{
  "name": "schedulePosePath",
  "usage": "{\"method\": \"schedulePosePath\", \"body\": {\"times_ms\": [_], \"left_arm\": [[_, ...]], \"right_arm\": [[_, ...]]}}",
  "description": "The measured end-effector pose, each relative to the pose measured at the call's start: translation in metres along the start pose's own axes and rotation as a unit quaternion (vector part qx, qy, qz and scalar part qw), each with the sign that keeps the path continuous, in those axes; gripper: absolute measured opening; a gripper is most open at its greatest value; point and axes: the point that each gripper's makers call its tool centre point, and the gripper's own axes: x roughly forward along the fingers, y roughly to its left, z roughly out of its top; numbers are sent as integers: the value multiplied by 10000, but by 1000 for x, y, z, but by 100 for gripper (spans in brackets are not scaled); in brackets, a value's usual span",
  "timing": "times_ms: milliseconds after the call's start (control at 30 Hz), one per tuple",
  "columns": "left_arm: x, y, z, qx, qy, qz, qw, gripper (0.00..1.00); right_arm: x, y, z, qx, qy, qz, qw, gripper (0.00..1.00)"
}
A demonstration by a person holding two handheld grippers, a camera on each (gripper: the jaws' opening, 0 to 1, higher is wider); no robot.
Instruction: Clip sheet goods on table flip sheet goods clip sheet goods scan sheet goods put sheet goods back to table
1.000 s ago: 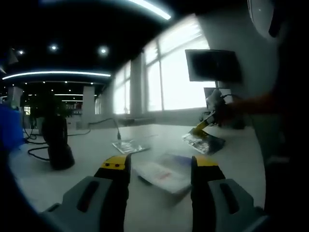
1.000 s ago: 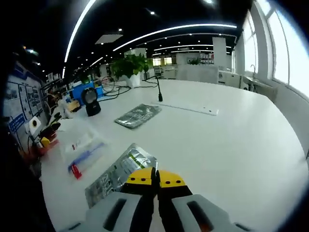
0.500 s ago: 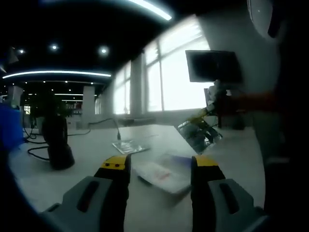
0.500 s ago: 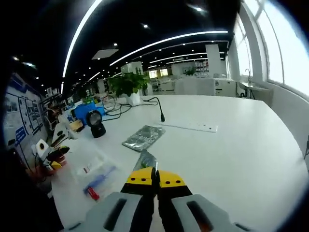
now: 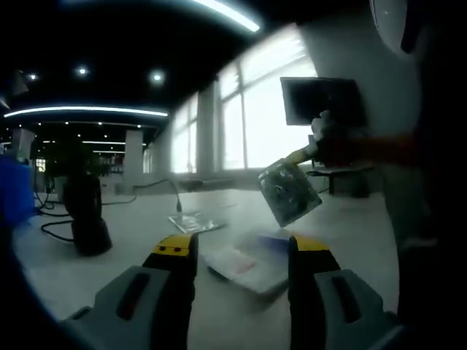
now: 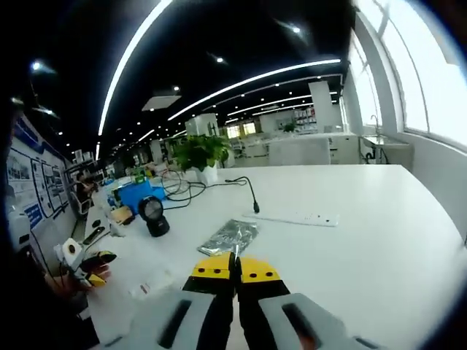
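Note:
In the left gripper view my right gripper (image 5: 303, 154) comes in from the right, shut on the corner of a silver foil packet (image 5: 288, 191) that hangs in the air above the white table (image 5: 131, 251). My left gripper (image 5: 242, 251) stands open low over the table, with a clear packet with red and blue print (image 5: 244, 264) lying between and beyond its jaws. A second silver packet (image 5: 193, 221) lies flat farther back. In the right gripper view my right gripper (image 6: 233, 268) has its jaws pressed together, and the flat silver packet (image 6: 230, 237) lies just beyond them.
A black stand scanner (image 6: 154, 216) (image 5: 86, 215) sits at the table's left. A blue box (image 6: 135, 195), cables and a potted plant (image 6: 201, 153) stand behind it. A white power strip (image 6: 295, 217) lies mid-table. A hand (image 6: 87, 273) shows at the left edge.
My right gripper has lifted the silver foil packet off the table and raised it, tilting up. My left gripper has stayed in place.

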Motion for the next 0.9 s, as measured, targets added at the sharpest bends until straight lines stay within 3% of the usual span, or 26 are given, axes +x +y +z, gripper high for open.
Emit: {"method": "schedulePosePath", "body": {"times_ms": [400, 767, 900], "left_arm": [[0, -1, 0, -11, 10, 1, 10000, 42], [0, 0, 0, -37, 41, 65, 10000, 41], [0, 0, 0, -26, 39, 45, 10000, 41]], "right_arm": [[20, 7, 32, 24, -476, -18, 9989, 0], [50, 20, 50, 92, -714, 112, 9973, 0], [63, 28, 59, 186, -937, 96, 9954, 0]]}}
